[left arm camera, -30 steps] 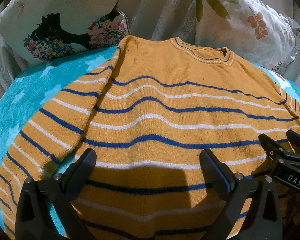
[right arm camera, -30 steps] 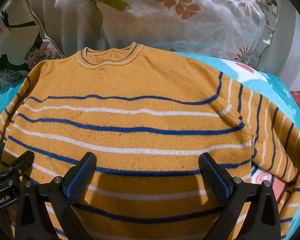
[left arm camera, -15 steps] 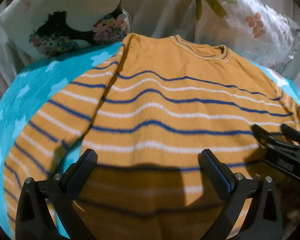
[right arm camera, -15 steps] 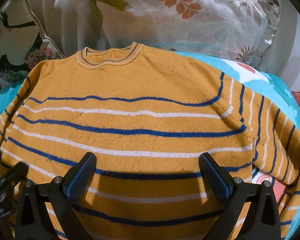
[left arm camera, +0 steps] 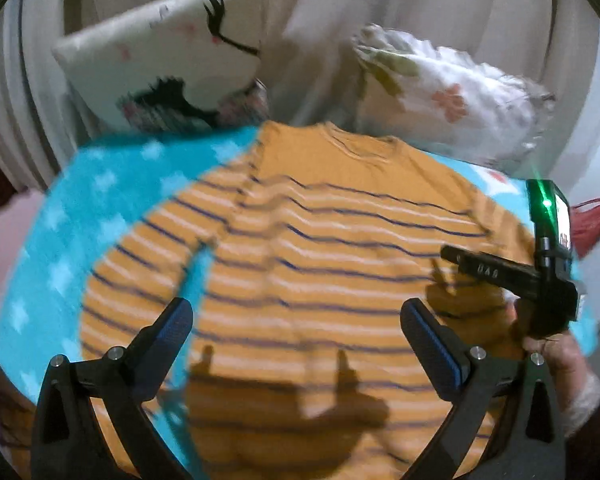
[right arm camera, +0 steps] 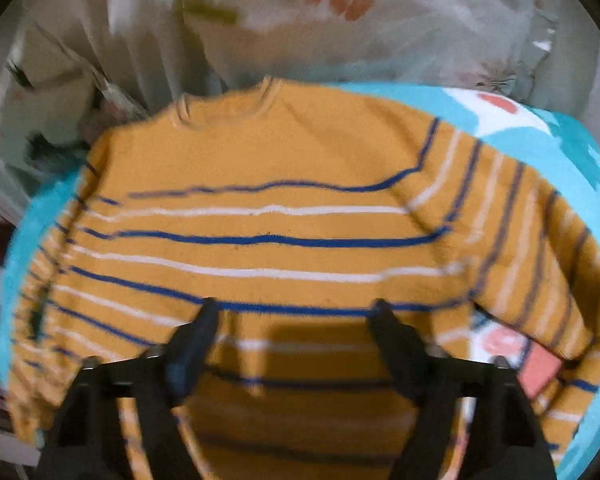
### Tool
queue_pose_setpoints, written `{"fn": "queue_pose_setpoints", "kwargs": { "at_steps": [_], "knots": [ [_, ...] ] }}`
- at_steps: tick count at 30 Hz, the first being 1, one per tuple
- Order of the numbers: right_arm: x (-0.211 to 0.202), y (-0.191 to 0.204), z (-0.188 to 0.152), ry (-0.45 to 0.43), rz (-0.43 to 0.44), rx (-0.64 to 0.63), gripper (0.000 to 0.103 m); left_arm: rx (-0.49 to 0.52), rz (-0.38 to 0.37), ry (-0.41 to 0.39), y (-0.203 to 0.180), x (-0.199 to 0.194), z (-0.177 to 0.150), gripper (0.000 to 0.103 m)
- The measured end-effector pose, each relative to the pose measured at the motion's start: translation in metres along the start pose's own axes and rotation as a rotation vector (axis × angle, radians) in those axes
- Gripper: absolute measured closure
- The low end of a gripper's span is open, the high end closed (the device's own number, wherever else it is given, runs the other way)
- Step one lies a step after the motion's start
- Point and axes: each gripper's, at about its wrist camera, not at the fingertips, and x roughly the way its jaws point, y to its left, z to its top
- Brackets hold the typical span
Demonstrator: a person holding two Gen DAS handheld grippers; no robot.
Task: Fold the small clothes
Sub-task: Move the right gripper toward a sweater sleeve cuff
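Note:
A mustard-yellow sweater (left arm camera: 340, 264) with blue and white stripes lies flat, collar away from me, sleeves spread to both sides; it also fills the right wrist view (right arm camera: 284, 224). My left gripper (left arm camera: 296, 332) is open and empty, raised above the lower part of the sweater. My right gripper (right arm camera: 292, 332) is open and empty, also held above the lower part. The right gripper shows from the side in the left wrist view (left arm camera: 500, 272), held in a hand. Both views are blurred by motion.
The sweater rests on a turquoise blanket (left arm camera: 80, 216) with white stars. A printed cushion (left arm camera: 168, 68) and a floral pillow (left arm camera: 452, 96) lean against pale curtains behind the collar. A red object (left arm camera: 592, 220) lies past the right edge.
Both grippers have risen and pulled back from the sweater, so more of the blanket and pillows shows. Both stay open and empty.

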Motion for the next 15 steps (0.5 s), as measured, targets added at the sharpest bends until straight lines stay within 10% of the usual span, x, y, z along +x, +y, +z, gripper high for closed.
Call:
{"fn": "queue_pose_setpoints", "kwargs": {
  "at_steps": [4,8,15],
  "knots": [
    [-0.072,-0.061,-0.025,-0.116,0.040,0.115,0.027,-0.015,-0.003,-0.036,-0.015,-0.019,-0.015,0.000],
    [-0.112,-0.125,-0.066,-0.090,-0.104,0.137,0.027,-0.024,-0.025,-0.047,-0.029,-0.024,-0.019,0.000],
    [-0.111,-0.110,-0.109,-0.007,-0.038,0.041,0.027,-0.009,-0.076,-0.009,-0.059,-0.015,-0.021,0.000]
  ]
}}
